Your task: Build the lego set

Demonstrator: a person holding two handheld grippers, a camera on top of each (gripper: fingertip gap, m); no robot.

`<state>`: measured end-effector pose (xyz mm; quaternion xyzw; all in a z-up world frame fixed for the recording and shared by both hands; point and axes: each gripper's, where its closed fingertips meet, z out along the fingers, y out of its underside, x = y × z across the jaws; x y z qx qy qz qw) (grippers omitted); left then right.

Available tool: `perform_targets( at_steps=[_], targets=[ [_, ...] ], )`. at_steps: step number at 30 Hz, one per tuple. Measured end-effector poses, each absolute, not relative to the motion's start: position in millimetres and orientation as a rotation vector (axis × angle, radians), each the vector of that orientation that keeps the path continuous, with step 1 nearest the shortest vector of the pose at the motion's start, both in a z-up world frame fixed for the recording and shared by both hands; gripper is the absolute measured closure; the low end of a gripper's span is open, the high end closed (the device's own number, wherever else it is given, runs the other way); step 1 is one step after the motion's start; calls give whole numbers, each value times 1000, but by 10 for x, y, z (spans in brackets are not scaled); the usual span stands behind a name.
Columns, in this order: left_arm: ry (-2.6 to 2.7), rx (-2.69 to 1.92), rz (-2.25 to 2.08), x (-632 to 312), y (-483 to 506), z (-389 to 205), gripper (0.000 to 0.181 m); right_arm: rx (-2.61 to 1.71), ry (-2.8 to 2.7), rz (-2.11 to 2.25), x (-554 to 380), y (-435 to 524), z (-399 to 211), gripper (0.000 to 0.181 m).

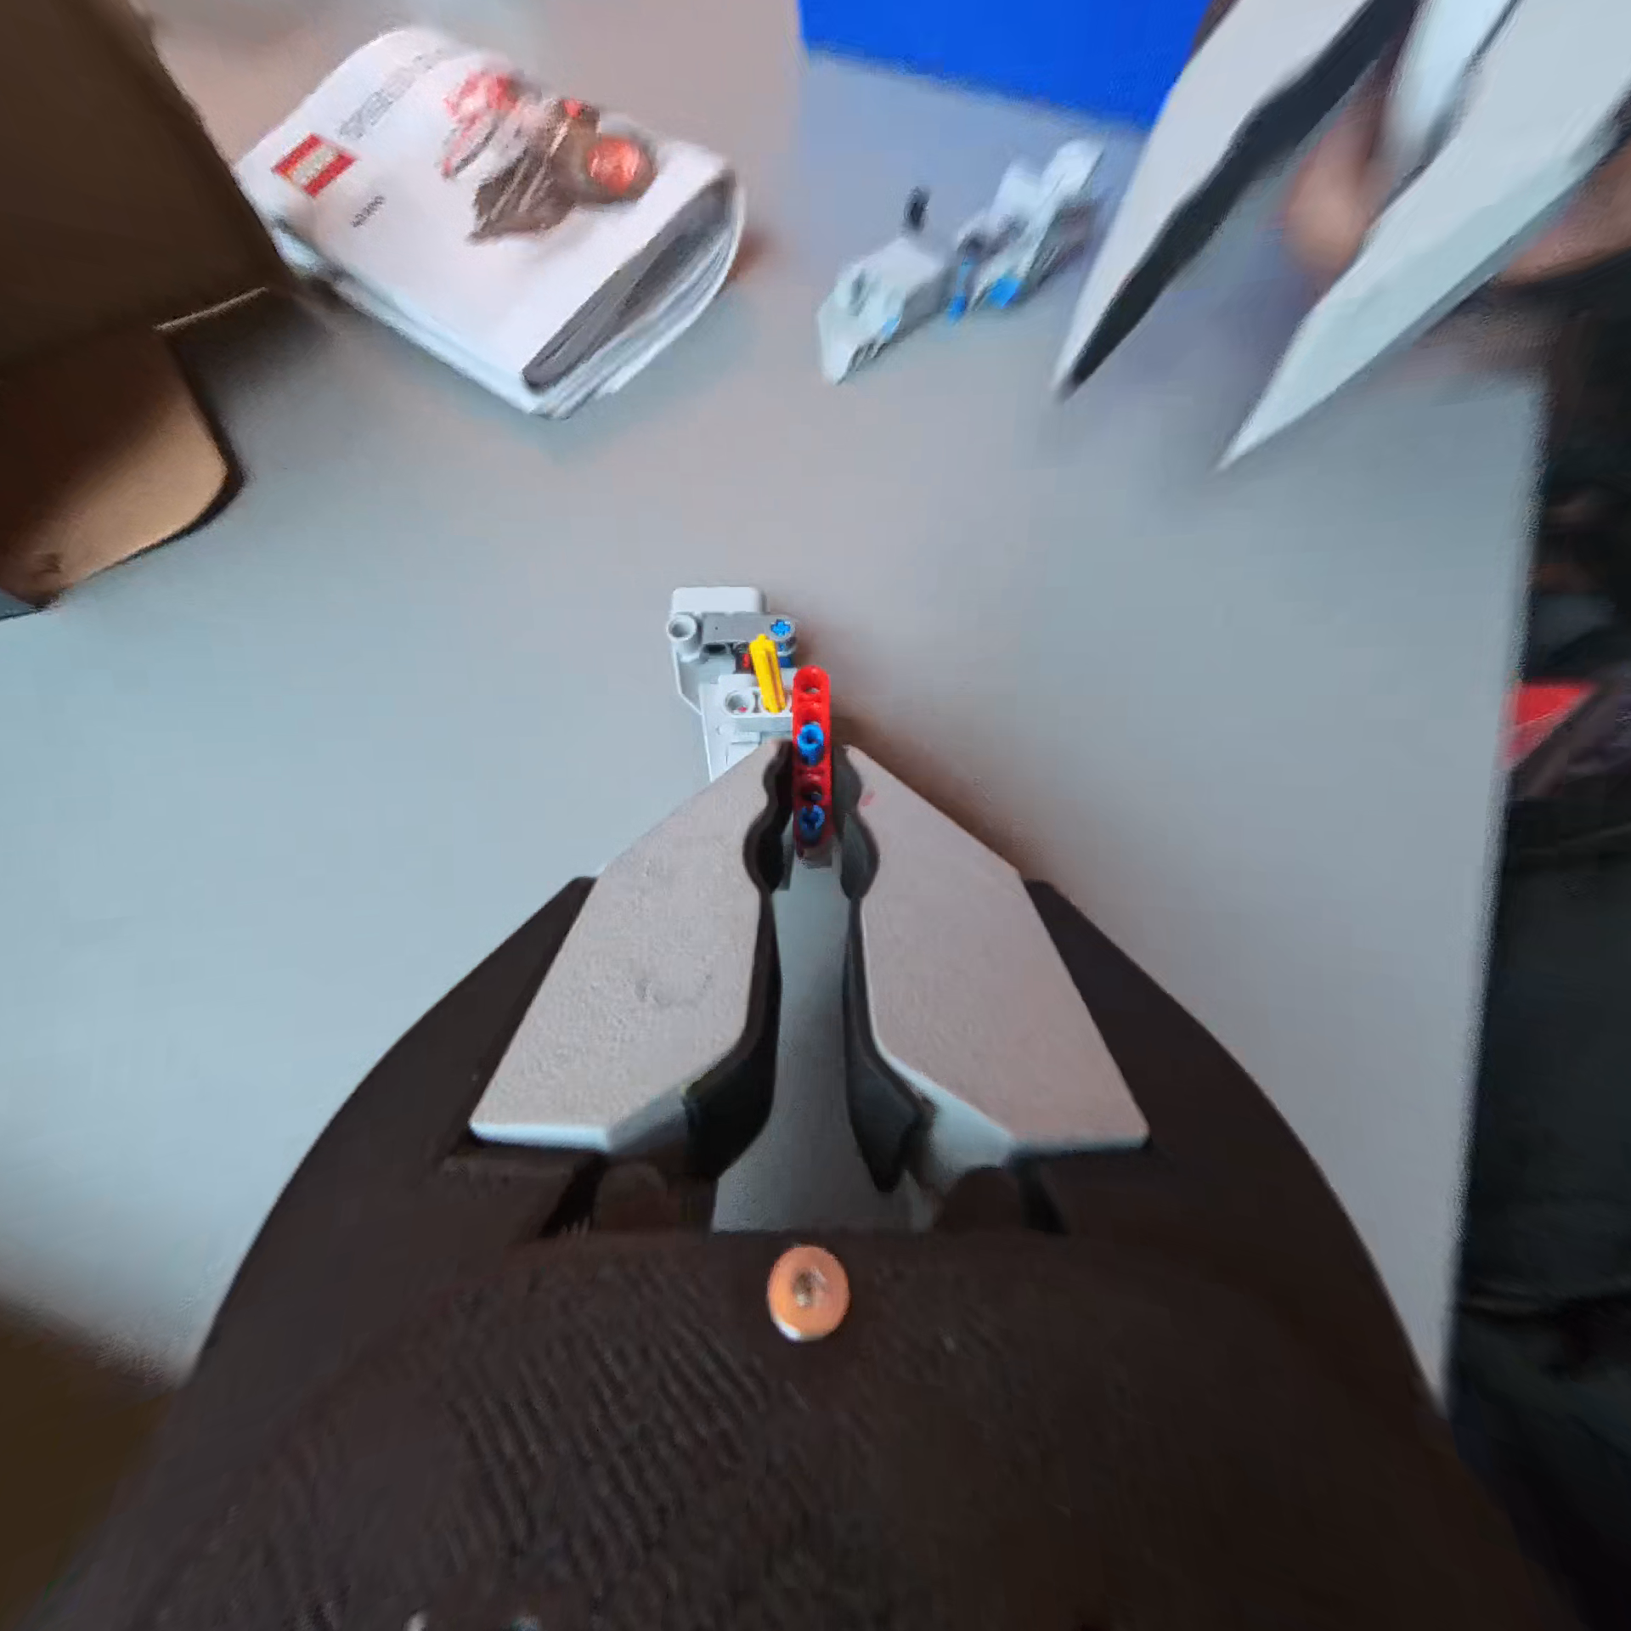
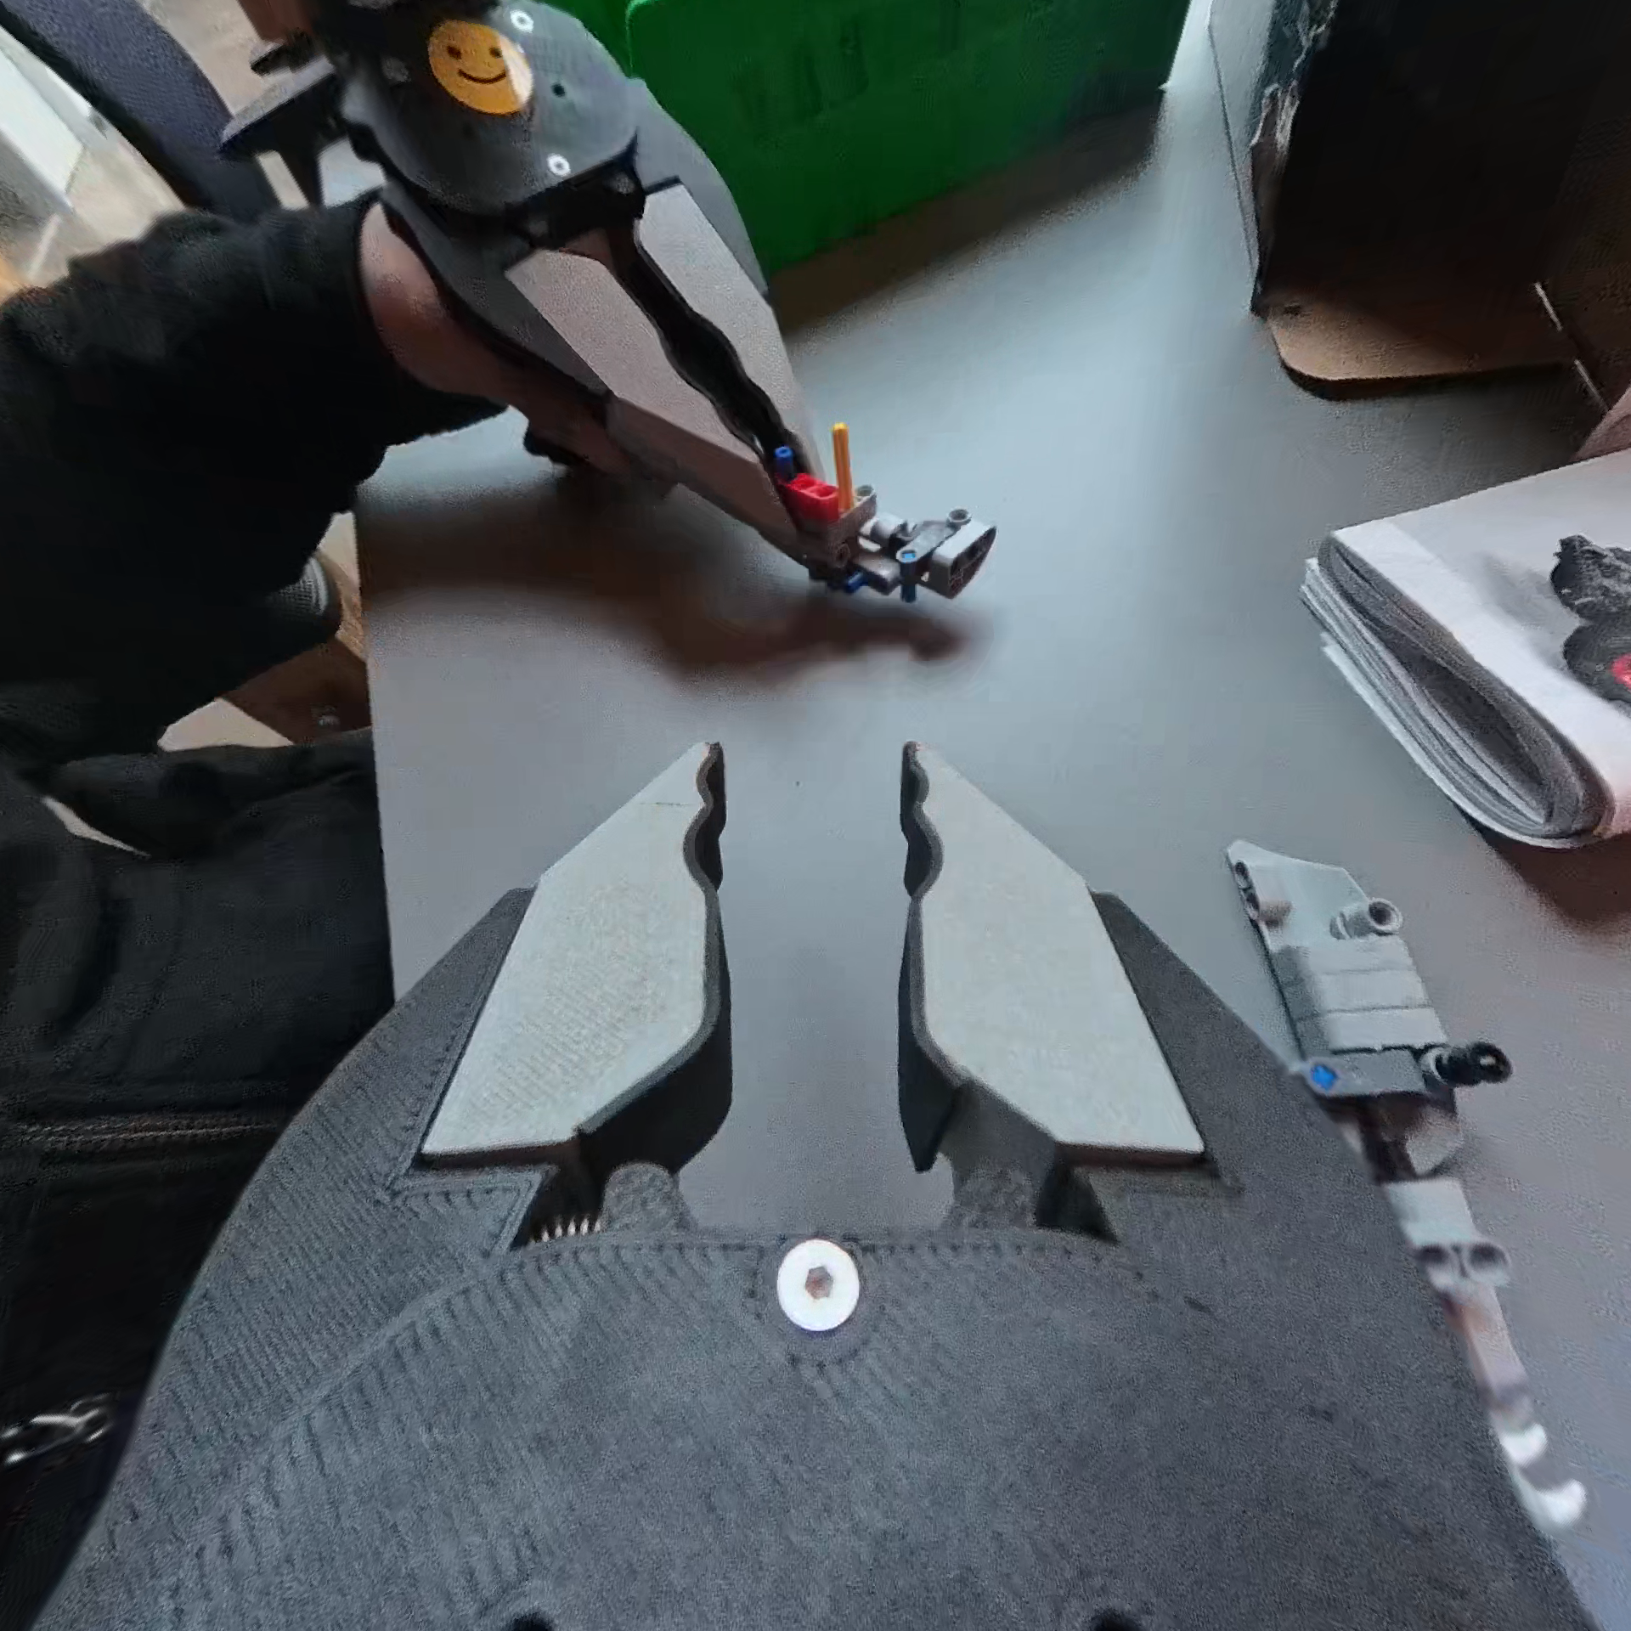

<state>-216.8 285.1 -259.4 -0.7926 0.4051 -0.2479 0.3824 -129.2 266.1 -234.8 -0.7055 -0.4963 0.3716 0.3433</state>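
Note:
My left gripper (image 1: 810,759) is shut on a small lego assembly (image 1: 750,671): a grey frame with a red beam (image 1: 810,750), blue pins and an upright yellow axle (image 1: 766,675). The right wrist view shows the same assembly (image 2: 891,538) held just above the grey table, in the left gripper (image 2: 807,521). My right gripper (image 2: 812,816) is open and empty over bare table, nearer the front edge; it also shows blurred at the upper right of the left wrist view (image 1: 1147,415). A second, longer grey lego assembly (image 2: 1350,1015) lies to its right, also in the left wrist view (image 1: 962,256).
A folded instruction booklet (image 1: 494,221) lies on the table (image 1: 353,706); it also shows in the right wrist view (image 2: 1491,671). A brown cardboard box (image 1: 97,291) stands at the far left. A green bin (image 2: 883,115) and a dark box (image 2: 1430,176) stand at the table's far end. A person's black sleeve (image 2: 176,424) is at left.

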Motion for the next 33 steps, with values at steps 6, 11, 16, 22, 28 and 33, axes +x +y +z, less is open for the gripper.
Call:
perform_targets(
  at_steps=[6,11,16,22,28,33],
  targets=[
    [817,-1880,-1223,-1953,2654,-2165,176,-1725,-1287,1001,-1420,2781,-2377,133],
    [770,-1809,-1506,-1813,2469,-2077,176,-1643,-1318,1050,-1420,2694,-2298,123],
    [898,-1656,-1537,-1714,2239,-1933,176,-1501,-1387,1182,-1485,2375,-2162,127],
    [1021,-1685,-1384,-1628,2128,-2038,176,-1465,-1379,1219,-1431,2307,-2104,144],
    [1176,-1620,-1057,-1589,2051,-2123,176,-1485,-1399,1262,-1398,2302,-2143,153],
    [1162,-1624,-947,-1606,2072,-2153,174,-1501,-1435,1202,-1404,2304,-2201,176]
  ],
)
